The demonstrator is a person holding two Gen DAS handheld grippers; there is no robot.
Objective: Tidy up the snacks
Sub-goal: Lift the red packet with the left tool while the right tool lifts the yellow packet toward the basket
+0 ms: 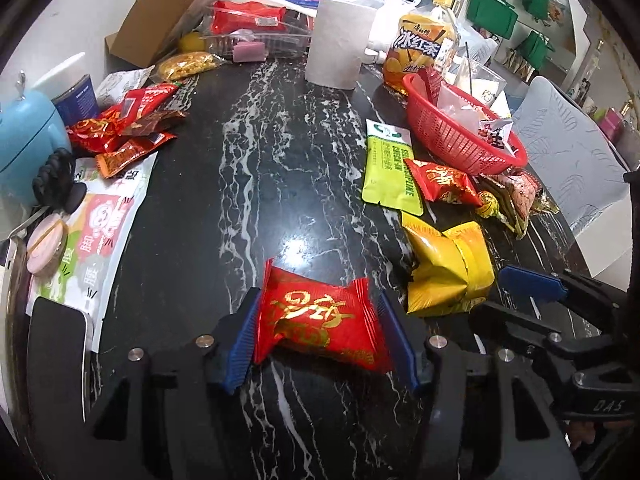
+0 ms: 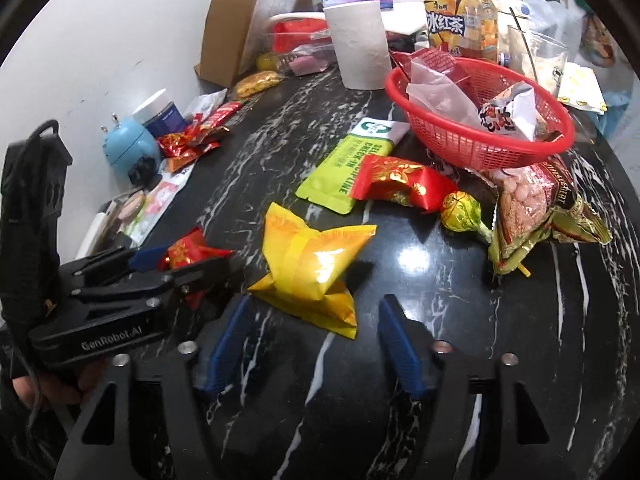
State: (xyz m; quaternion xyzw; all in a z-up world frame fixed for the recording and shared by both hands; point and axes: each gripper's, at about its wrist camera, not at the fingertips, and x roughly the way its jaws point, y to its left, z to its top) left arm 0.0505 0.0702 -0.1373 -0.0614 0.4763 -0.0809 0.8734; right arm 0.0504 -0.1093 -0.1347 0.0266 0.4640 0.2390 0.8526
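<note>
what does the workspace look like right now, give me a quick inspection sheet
surface: black marble table, glossy with white veins.
job's things: red basket holding wrappers; red snack packet; yellow packet; green pouch; lollipop; nut bag.
clutter: paper roll, tea bottle, cardboard box, blue appliance.
grippers: left claw closed on the red snack packet; right claw open, the yellow packet just ahead of its pads, not gripped.
cables: nothing seen.
surroundings: white wall on the left, green bags hanging beyond the table.
</note>
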